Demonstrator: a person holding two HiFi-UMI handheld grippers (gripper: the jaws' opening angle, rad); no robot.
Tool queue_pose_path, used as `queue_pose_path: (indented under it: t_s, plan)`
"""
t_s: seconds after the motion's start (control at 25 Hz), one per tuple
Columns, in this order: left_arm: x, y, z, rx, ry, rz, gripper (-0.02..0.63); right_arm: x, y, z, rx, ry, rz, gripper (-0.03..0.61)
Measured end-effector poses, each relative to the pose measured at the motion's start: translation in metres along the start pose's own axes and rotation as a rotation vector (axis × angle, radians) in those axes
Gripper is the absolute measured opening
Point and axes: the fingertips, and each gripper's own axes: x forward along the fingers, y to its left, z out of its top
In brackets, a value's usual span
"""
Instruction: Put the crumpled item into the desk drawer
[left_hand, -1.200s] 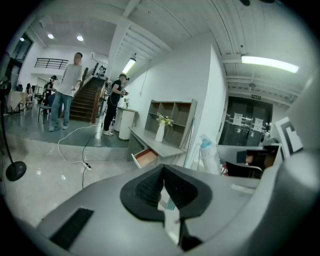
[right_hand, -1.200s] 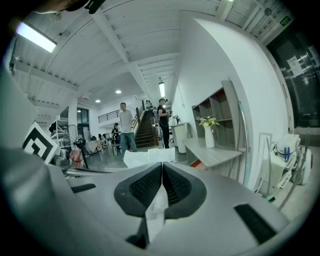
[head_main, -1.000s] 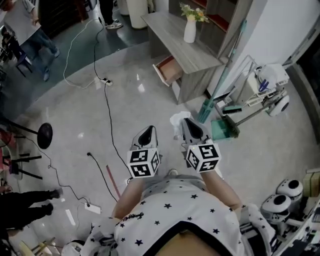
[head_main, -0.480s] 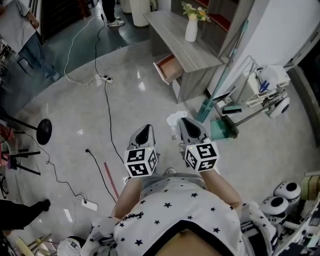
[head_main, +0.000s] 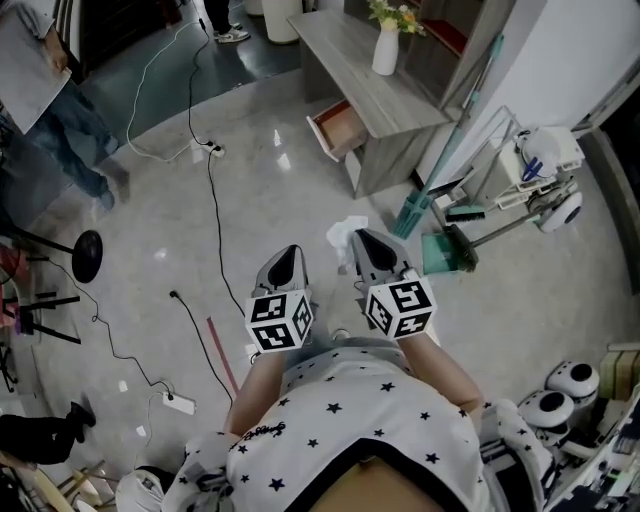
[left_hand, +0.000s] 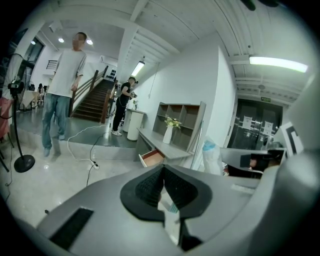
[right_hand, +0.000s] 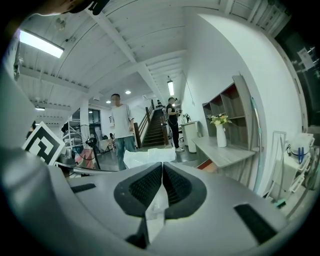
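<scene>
1. While the person stands on the grey floor (head_main: 170, 215), both tongs are held out just ahead of the star-print shirt (head_main: 350, 420), side by side and a little apart.
2. The left tongs (head_main: 290, 262) (left_hand: 163, 167) have their jaws pressed together at the tips, and nothing is gripped between them.
3. The right tongs (head_main: 362, 240) (right_hand: 162, 165) are closed on the crumpled paper (head_main: 343, 233) (right_hand: 145, 157). The white wad bulges out past the tips, in the air above the floor and well apart from the drawer.
4. Just right of the right tongs, a green dustpan (head_main: 440, 255) lies on the floor, with a broom (head_main: 450, 140) leaning beside it near the surface's closer end.
5. A black cable (head_main: 215, 220) runs along the floor to the left of the tongs, and a power strip (head_main: 178, 403) lies near the person's left side.
6. Bare floor lies between the tongs and the drawer.
7. The drawer (head_main: 345, 125) stands pulled out from the wooden surface (head_main: 385, 95) toward the bare floor, its reddish inside showing.
8. A white vase (head_main: 386, 50) holding flowers stands upright on the surface, beyond the drawer.
9. At the far left, another person in jeans (head_main: 75, 120) stands on the darker floor.
</scene>
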Motion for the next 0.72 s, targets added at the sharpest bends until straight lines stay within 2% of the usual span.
queue_pose_path:
  t_s: [0.36, 0.72]
  plan:
    - [0.06, 0.024, 0.021, 0.008, 0.013, -0.035, 0.012, 0.059, -0.024, 0.013, -0.001, -0.006, -0.023, 0.0]
    - [0.142, 0.057, 0.074, 0.025, 0.023, -0.086, 0.012, 0.148, -0.056, 0.046, 0.002, -0.006, -0.056, 0.0]
